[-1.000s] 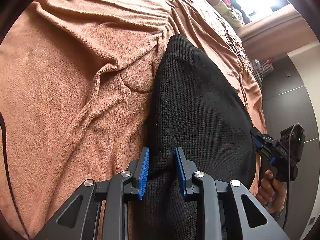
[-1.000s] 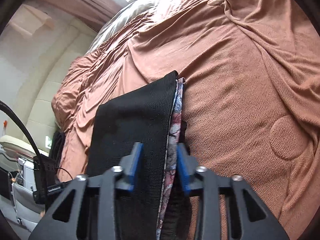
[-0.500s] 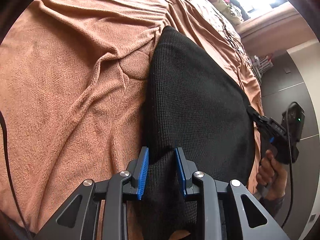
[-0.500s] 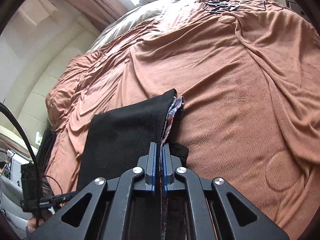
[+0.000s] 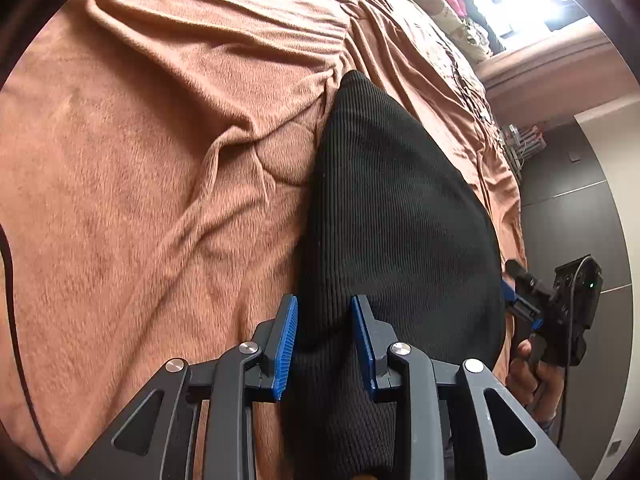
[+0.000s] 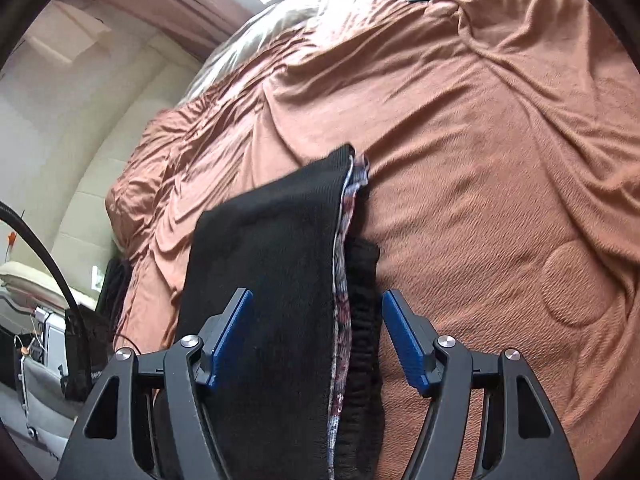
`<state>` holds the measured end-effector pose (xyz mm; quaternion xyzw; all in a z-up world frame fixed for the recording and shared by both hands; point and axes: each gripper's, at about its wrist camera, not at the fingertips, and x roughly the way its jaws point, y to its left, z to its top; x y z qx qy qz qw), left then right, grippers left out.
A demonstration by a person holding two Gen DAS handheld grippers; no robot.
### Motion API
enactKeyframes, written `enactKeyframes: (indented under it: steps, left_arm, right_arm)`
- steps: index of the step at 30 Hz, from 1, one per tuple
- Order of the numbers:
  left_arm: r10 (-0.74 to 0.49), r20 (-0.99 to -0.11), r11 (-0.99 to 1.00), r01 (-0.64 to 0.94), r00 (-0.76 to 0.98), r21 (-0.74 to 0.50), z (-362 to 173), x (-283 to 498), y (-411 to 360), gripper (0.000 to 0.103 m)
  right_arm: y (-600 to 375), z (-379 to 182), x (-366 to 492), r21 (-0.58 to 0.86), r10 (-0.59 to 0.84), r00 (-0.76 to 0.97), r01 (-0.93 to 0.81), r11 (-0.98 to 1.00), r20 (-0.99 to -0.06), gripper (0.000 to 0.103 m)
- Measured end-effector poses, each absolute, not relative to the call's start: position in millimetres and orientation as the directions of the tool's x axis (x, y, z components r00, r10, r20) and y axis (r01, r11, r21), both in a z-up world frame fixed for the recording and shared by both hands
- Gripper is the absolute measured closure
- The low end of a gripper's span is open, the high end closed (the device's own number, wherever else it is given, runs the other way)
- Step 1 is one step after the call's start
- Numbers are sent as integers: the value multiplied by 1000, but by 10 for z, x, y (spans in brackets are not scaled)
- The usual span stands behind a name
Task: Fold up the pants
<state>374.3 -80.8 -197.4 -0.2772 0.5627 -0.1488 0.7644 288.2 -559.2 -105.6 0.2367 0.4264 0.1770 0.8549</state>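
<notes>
A: Starting at the left side: left gripper (image 5: 325,330) sits over the near end of the black ribbed pants (image 5: 400,216). A bunched fold of the knit fills the gap between its blue pads (image 5: 286,340). Jaws are opening slightly, fabric between them; pads touch the fold on both sides, so I log it as gripping the pants.

B: Pants location?

A: Lying on the rust-brown fleece blanket (image 5: 140,200) that covers the bed. From the left wrist view they run away from the gripper and taper to a rounded end near a circular quilted patch (image 5: 286,156) in the blanket.

B: Right side?

A: Right gripper (image 6: 316,334) has its jaws spread and opening. The folded edge of the pants (image 6: 272,272) lies between them, with a patterned lining (image 6: 344,292) and a gathered black waistband (image 6: 364,300) showing along that edge. Neither pad (image 6: 404,344) presses the cloth; grip released.

B: Anything else?

A: In the left view a hand (image 5: 528,376) holds the right gripper's handle at the pants' far right edge.
</notes>
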Motion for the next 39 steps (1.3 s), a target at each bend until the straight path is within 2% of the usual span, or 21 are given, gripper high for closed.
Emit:
enactKeyframes:
  steps: [3, 14, 18, 23, 27, 29, 30, 32, 34, 39]
  left_arm:
    - [-533, -777, 803, -91, 333, -590, -1982, 3823, -788, 66]
    - [-530, -782, 805, -96, 329, -586, -2071, 4187, -792, 66]
    - [-530, -782, 807, -88, 328, -583, -2085, 4314, -824, 66]
    - [-528, -783, 810, -80, 329, -580, -2086, 4471, -877, 66]
    - [-528, -783, 814, -68, 329, -577, -2069, 4575, -936, 66]
    - [-527, -784, 816, -64, 327, -575, -2073, 4612, -964, 69]
    - [-525, -786, 817, -64, 327, -573, -2073, 4627, -973, 74]
    - [-522, -786, 820, -56, 332, -569, -2055, 4641, -983, 85]
    - [-521, -779, 823, -37, 349, -567, -1996, 4641, -1000, 88]
    - [-537, -766, 815, -19, 354, -580, -1929, 4643, -979, 89]
  right_arm:
    - [-5583, -1135, 2946, 564, 517, 548, -98, 820, -657, 38]
    - [-5695, -1277, 3145, 620, 576, 490, -87, 780, -655, 38]
    - [-5689, -1235, 3140, 579, 541, 485, -83, 811, -687, 37]
    - [-5569, -1136, 3146, 475, 451, 494, -84, 876, -744, 29]
    - [-5522, -1144, 3215, 490, 465, 488, -85, 868, -739, 28]
    - [-5532, -1177, 3242, 517, 489, 484, -85, 852, -726, 28]
    - [-5539, -1195, 3264, 537, 506, 483, -86, 839, -714, 28]
    - [-5567, -1219, 3257, 574, 542, 486, -98, 813, -685, 41]
    - [-5591, -1249, 3265, 614, 585, 479, -114, 781, -655, 49]
    - [-5702, -1176, 3158, 619, 594, 512, -145, 772, -621, 53]
